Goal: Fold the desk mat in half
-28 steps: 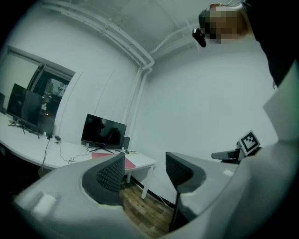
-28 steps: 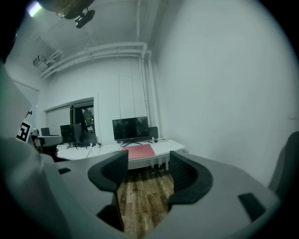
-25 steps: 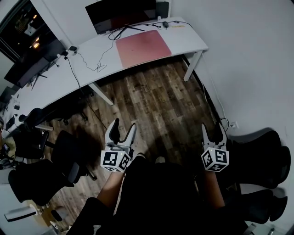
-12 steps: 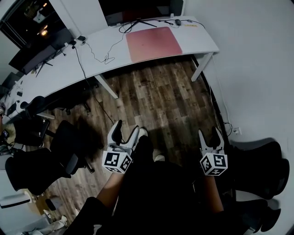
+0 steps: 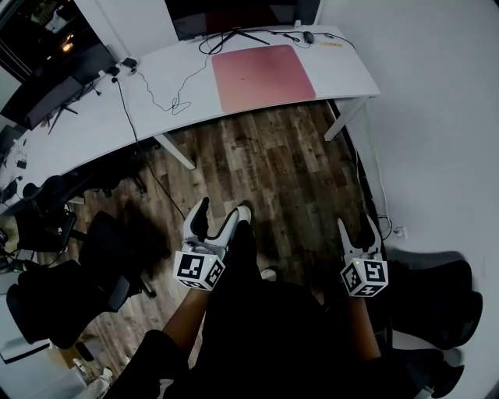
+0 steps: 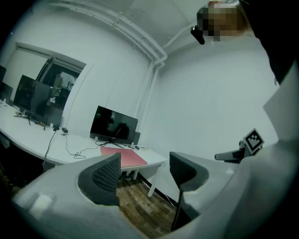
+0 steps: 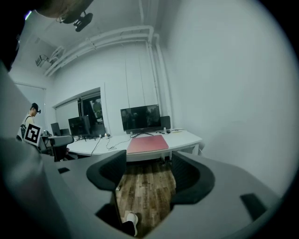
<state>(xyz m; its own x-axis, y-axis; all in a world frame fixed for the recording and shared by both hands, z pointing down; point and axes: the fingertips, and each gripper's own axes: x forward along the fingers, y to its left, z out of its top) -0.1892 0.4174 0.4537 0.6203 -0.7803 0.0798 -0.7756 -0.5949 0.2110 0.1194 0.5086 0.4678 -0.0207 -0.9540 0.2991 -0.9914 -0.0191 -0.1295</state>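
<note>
Hovering over wood planks [image 5: 265,171], jaws spread wide, nothing in them
left gripper [image 5: 214,215], right gripper [image 5: 358,227]; smooth pink rectangular desk mat [image 5: 263,75] flat on curvy white worktop [image 5: 148,90]

Head view steep overhead, gripper views level, distant, sharing desk mat [image 5: 263,76]

Office — long white desk [image 5: 343,68], monitors [image 5: 234,14], black swivel chairs [image 5: 47,304]

Soft, rather dim light. The pictures bend at the edges, with black corners. Dark shadows lie on the floor [image 5: 281,164].
</note>
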